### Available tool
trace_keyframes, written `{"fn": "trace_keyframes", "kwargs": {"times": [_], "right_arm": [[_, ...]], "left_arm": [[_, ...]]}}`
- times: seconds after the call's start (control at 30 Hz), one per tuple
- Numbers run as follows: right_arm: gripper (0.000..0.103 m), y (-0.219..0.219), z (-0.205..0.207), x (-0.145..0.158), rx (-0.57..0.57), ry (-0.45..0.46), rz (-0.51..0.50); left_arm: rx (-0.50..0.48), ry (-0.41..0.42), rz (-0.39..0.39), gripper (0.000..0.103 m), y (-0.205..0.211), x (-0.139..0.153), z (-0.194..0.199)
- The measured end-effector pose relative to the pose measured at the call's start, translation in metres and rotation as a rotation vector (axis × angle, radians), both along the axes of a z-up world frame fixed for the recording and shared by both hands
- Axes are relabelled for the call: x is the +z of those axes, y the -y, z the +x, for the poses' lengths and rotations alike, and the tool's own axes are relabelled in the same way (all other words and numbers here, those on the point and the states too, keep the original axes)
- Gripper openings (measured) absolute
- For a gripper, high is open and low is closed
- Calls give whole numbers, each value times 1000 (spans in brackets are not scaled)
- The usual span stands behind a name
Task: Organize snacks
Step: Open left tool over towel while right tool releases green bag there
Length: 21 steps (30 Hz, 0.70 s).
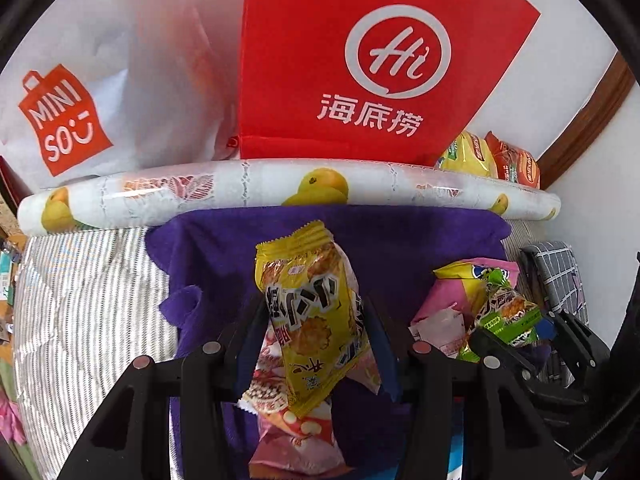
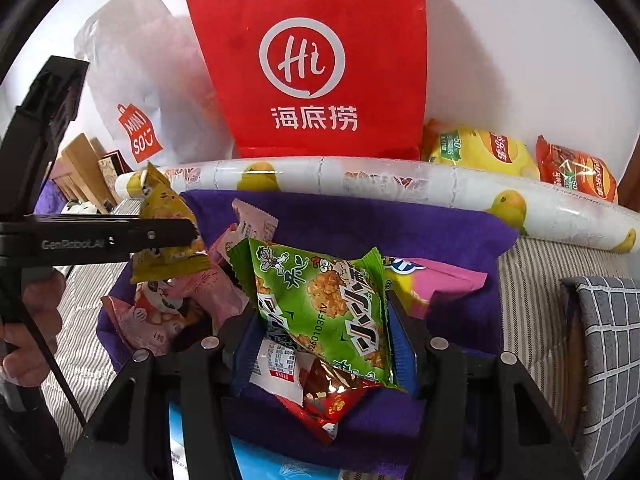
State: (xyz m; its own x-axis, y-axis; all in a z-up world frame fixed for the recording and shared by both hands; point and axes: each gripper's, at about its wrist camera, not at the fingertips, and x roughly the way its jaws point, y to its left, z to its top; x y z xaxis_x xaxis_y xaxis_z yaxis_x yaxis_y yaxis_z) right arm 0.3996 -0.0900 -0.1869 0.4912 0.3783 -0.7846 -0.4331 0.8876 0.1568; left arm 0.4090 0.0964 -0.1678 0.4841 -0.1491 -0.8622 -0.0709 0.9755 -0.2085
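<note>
Left gripper [image 1: 316, 316]: I had its jaws closed on the yellow snack packet [image 1: 312, 320], which hung lifted above the purple cloth [image 1: 400, 236].
Right gripper [image 2: 320, 320]: my jaws were clamped on the green snack packet [image 2: 320, 304], tilted, over the same cloth.
Seen from the right: the left gripper stood at the left edge, gripping the yellow packet side-on.
Loose snacks: pink packets [image 2: 160, 312] lay on the cloth under the yellow one; a red packet [image 2: 332, 404] and a white-labelled packet [image 2: 276, 372] lay below the green one; a pink and yellow bag [image 2: 432, 280] sat just behind it.
Cloth: it was spread on a grey striped surface [image 1: 88, 288]; I could not tell what kind of furniture that was.
Behind: a fruit-printed roll [image 1: 280, 188] lay along the cloth's far edge, with a red bag [image 1: 372, 60] and a white Miniso bag [image 1: 100, 80] upright beyond it.
Far right: a yellow chip bag [image 2: 480, 152] and an orange chip bag [image 2: 576, 168] leaned behind the roll.
</note>
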Motion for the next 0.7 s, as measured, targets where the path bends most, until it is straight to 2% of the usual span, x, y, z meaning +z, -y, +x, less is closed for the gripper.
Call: {"fn": "trace_keyframes", "kwargs": {"times": [0.23,0.3,0.43,0.67,0.7], "right_arm": [[59,-3,-1,-1,1,9,-10],[61,-4,-1,-1,2,14,-14],[71,-5,-1,-1,4,14,12],[76,-2,-5,4,-1,25,64],[77,-3,-7,6,1,36,62]], "left_arm": [[-17,-11,1,47,3,-8,5],[-20,-4,8,47,3,-8,5],[-22,-4,6,48,2,-10,6],[-38,4,5,51,6,-9,6],[-39,5,6,54,6,-8,6]]}}
